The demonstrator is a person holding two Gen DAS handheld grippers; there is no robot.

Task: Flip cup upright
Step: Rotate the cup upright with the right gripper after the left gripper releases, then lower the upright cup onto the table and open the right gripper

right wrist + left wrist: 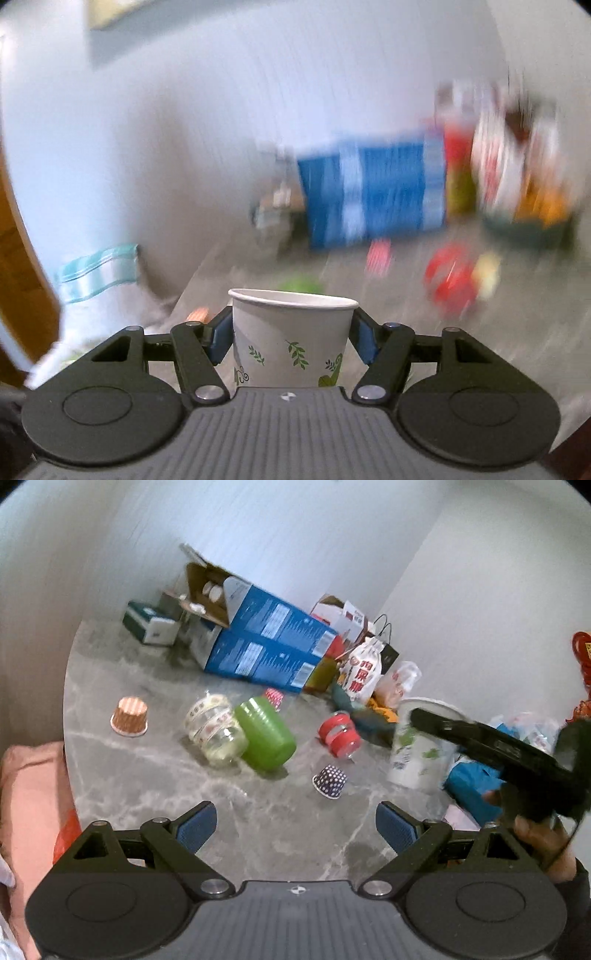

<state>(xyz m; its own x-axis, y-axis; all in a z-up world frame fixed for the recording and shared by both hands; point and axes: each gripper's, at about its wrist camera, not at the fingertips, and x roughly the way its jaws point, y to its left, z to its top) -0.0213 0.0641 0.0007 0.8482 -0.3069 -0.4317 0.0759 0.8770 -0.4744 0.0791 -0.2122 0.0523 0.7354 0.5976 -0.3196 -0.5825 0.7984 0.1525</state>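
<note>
Cup (291,332): white, green leaf sprigs. Tumbler (266,734): plain lime green. Jar (216,730): clear glass, white bands with red marks. Can (340,734): red. Liners: one (130,717) orange-and-white striped, one (330,781) navy with white dots, one (274,698) red-and-white. Boxes (269,646): blue, white labels. Table (258,830): grey marble, pale veins. Pads (195,829): blue.

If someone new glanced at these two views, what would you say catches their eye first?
First, the white paper cup with green leaf prints, rim up, clamped in the right gripper at the front of the right wrist view. In the left wrist view, the bright green cup on its side mid-table beside a glass jar, with stacked blue boxes behind. The left gripper is open and empty.
</note>
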